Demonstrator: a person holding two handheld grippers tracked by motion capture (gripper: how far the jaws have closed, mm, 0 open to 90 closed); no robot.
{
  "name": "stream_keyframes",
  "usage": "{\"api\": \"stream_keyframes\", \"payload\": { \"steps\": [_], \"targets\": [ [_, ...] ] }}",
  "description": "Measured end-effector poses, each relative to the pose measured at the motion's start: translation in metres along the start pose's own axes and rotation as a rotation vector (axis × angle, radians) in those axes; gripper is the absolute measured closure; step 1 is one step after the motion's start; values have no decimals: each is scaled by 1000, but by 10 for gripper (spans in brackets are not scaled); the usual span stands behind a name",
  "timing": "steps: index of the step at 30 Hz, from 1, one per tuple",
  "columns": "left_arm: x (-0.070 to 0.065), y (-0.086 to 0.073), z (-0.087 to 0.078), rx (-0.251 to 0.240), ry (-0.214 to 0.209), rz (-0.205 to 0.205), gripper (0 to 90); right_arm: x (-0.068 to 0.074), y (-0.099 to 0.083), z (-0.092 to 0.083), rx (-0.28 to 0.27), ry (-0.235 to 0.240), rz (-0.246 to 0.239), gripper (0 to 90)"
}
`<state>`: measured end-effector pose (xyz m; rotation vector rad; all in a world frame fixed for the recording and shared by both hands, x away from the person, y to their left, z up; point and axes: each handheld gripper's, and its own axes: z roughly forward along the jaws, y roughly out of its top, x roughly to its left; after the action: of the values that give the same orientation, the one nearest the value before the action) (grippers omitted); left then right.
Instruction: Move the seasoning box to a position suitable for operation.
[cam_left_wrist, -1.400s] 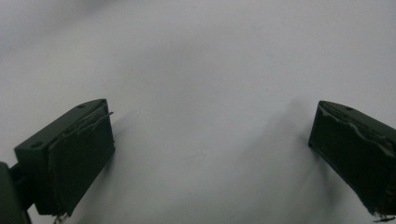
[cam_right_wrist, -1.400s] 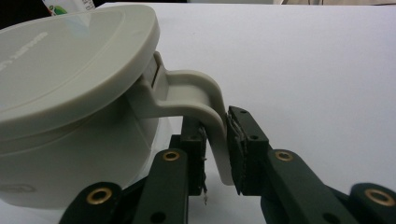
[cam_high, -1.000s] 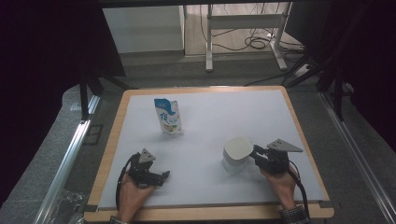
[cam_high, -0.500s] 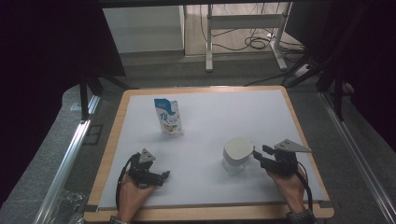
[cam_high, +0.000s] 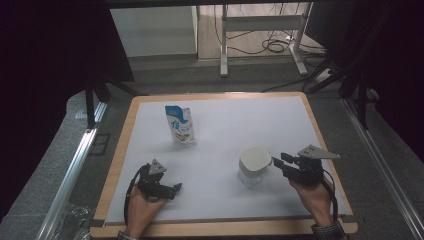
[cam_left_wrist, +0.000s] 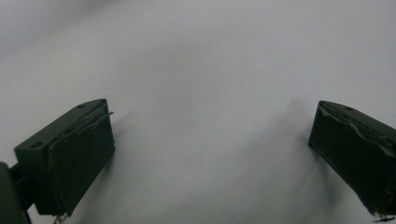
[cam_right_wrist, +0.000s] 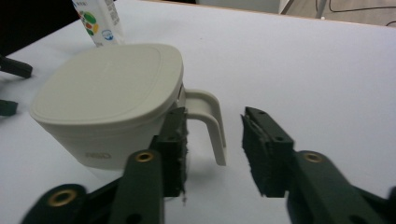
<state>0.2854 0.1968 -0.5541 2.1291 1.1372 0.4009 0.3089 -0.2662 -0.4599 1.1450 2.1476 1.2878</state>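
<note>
Jaws of your right gripper are standing either side of the handle of the lidded cream mug; the right gripper view is showing the handle in the gap with a clear space to the far pad, so the pads are not pressing on it. They have just been closing after a brief opening, with the handle between them. From the high view you are seeing that same right gripper only as a dark shape touching the right side of the mug, and the handle is hidden there. The mug is sitting on the near right part of the white sheet.

Your left gripper is showing its pads far apart over bare white surface, nothing between them. The high view is placing that left gripper near the front left edge, well apart from the mug.

Farther back, the blue and white pouch is standing upright, left of centre; the right gripper view is catching only its lower part behind the mug.

The wood-framed table is carrying the white sheet. Beyond it, a metal stand and loose cables are lying on the floor.
</note>
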Motion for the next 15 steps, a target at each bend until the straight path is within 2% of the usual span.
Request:
{"api": "stream_keyframes", "payload": {
  "steps": [7, 10, 15],
  "targets": [
    [0, 0, 0, 0, 0, 0, 0, -1, 12, -6, -14, 14, -2, 816],
    [0, 0, 0, -4, 1, -4, 0, 1, 18, -6, 2, 24, -15, 869],
    [0, 0, 0, -3, 1, -4, 0, 5, 27, -3, -3, 38, -33, 893]
  ]
}}
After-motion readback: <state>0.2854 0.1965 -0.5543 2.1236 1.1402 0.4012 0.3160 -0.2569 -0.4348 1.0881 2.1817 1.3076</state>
